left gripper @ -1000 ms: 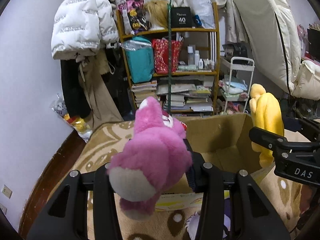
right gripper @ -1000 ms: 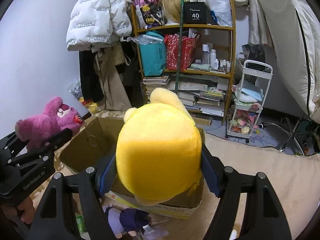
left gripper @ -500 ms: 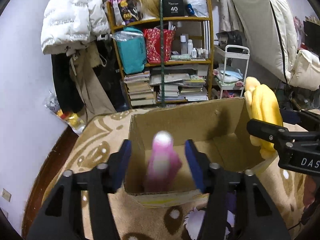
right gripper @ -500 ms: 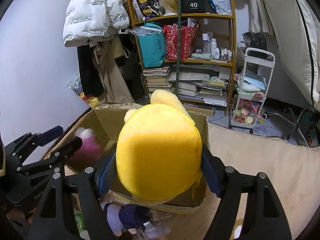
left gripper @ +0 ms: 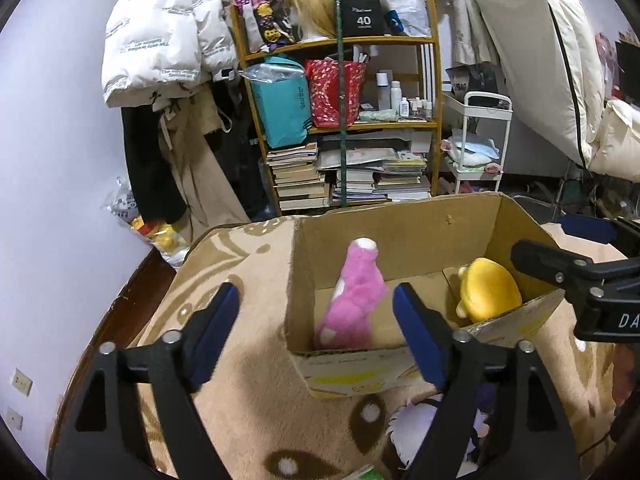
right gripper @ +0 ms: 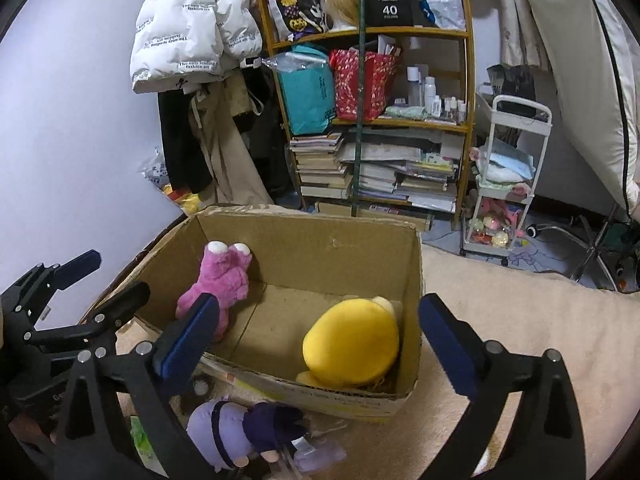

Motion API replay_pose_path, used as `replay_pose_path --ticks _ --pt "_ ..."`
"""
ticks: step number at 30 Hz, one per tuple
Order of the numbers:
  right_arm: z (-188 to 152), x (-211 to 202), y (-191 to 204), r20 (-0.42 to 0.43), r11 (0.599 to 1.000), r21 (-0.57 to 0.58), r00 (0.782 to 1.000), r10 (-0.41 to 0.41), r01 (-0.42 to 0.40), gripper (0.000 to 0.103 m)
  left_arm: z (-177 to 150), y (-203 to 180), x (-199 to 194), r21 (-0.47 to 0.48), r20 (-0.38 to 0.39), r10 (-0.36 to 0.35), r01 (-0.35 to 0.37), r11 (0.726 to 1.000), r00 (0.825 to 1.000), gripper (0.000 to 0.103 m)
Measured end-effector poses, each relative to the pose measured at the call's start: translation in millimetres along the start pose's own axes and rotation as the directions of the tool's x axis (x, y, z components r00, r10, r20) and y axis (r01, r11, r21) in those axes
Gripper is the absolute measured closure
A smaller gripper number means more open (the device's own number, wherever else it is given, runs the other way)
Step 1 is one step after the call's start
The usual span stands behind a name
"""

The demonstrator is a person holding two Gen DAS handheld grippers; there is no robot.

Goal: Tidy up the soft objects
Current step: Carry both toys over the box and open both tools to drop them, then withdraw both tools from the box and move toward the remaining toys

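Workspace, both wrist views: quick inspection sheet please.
Surface: beige patterned blanket under the box.
Job's things: pink plush bear and yellow plush toy lie inside the open cardboard box; purple-haired plush doll lies outside, against the box front.
Clutter: green packet beside the doll.
Grippers: left gripper open, empty; right gripper open, empty.
Cables: nothing seen.
Surroundings: wooden bookshelf, white puffer jacket, white trolley.

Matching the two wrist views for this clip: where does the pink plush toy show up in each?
Left wrist: pink plush toy centre frame, upright against the near-left inner corner of the cardboard box.
Right wrist: pink plush toy left of centre, against the box's left wall.
Shared landmark: yellow plush toy in the same box.
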State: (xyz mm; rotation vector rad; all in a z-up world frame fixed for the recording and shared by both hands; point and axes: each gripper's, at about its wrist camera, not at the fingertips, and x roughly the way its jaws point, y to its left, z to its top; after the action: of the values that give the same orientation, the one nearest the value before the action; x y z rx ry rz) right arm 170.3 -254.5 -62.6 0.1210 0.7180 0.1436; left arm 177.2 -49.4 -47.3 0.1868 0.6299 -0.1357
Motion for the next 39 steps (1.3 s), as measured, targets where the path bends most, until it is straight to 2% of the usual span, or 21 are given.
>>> replay_pose_path --ticks 8,12,19,23,26,28,39 --pt "-8 -9 6 -0.014 0.999 -0.027 0.999 -0.033 0.033 0.0 -13 11 -10 -0.045 -0.053 -0.009 0.006 0.999 0.999 0.02" --pt "-12 -18 10 -0.018 0.999 -0.039 0.999 -0.031 0.03 0.0 -20 14 -20 -0.048 -0.064 0.019 -0.022 0.999 0.998 0.02" --pt "-18 -53 17 0.021 0.999 -0.037 0.999 -0.027 0.027 0.0 -25 21 -48 -0.091 -0.051 0.012 -0.016 0.996 0.999 0.019" --pt "-20 -72 22 0.032 0.998 -0.052 0.999 -0.042 0.044 0.0 -29 20 -68 -0.077 -0.028 0.033 -0.035 0.996 0.999 0.019" --pt "-21 -89 24 0.057 0.998 -0.048 0.997 -0.046 0.049 0.0 -33 17 -86 -0.072 -0.004 0.034 -0.034 0.997 0.999 0.009" --pt "-23 -98 25 0.068 0.999 -0.032 0.997 -0.04 0.042 0.0 -35 15 -95 -0.073 0.009 0.041 -0.04 0.997 0.999 0.009" --pt "-50 -124 26 0.054 1.0 0.007 0.998 -0.03 0.03 0.0 -53 14 -121 -0.089 -0.026 0.04 -0.042 0.995 0.999 0.009"
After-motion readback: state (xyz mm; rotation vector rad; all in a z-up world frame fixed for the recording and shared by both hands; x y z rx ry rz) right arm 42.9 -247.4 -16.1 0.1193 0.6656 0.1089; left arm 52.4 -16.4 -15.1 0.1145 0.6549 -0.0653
